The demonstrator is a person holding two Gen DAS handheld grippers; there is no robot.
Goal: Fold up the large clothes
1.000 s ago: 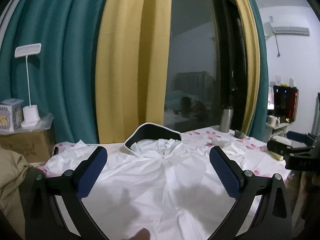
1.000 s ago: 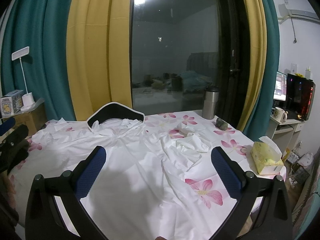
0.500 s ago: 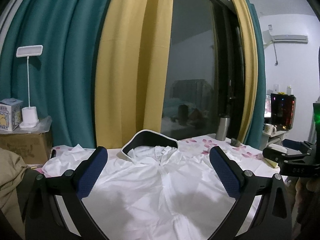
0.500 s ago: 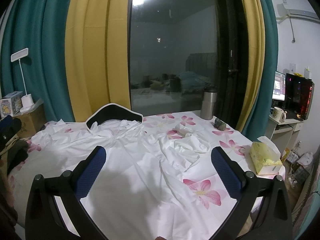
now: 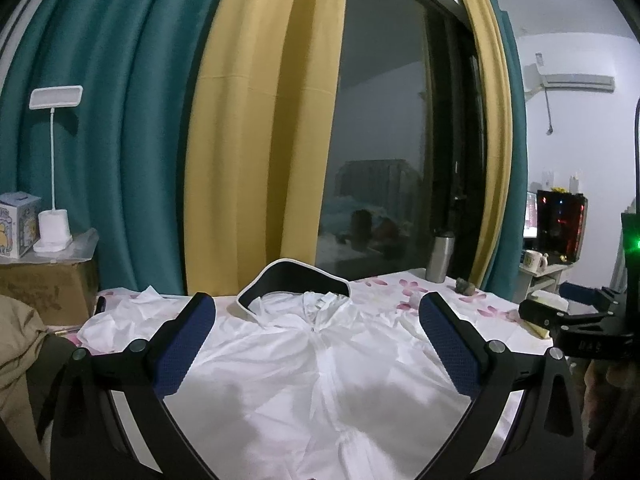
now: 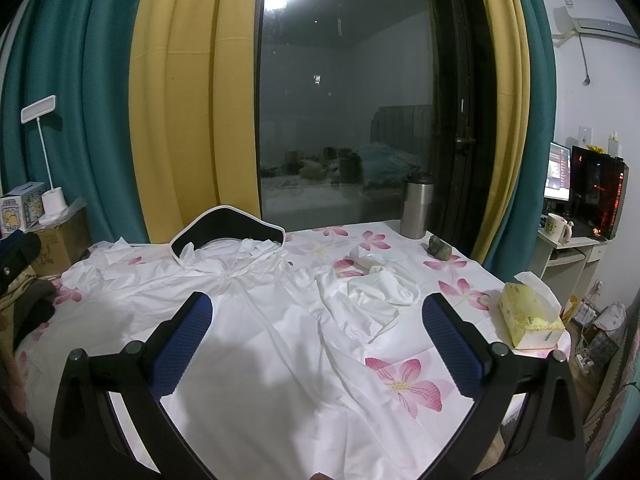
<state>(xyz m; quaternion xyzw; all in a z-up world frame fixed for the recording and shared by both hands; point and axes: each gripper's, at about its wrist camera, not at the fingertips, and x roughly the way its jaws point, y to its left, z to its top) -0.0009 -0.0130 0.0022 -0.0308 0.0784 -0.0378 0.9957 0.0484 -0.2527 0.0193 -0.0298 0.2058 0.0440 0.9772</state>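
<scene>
Since a second ago your left tongs tilt up and back; more curtain shows, less cloth. Right tongs barely shift. Both spread wide, holding nothing. Judgement: you hover, no fold begun.

White garment lies flat on desk, zipper up, hood at 12 o'clock, crumpled sleeve at 2 o'clock.

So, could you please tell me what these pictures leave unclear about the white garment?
- Hem of the white garment: cut off by the bottom edge, both views.
- Its left sleeve: partly behind the left gripper.
- Its right cuff: bunched, shape unclear.
</scene>
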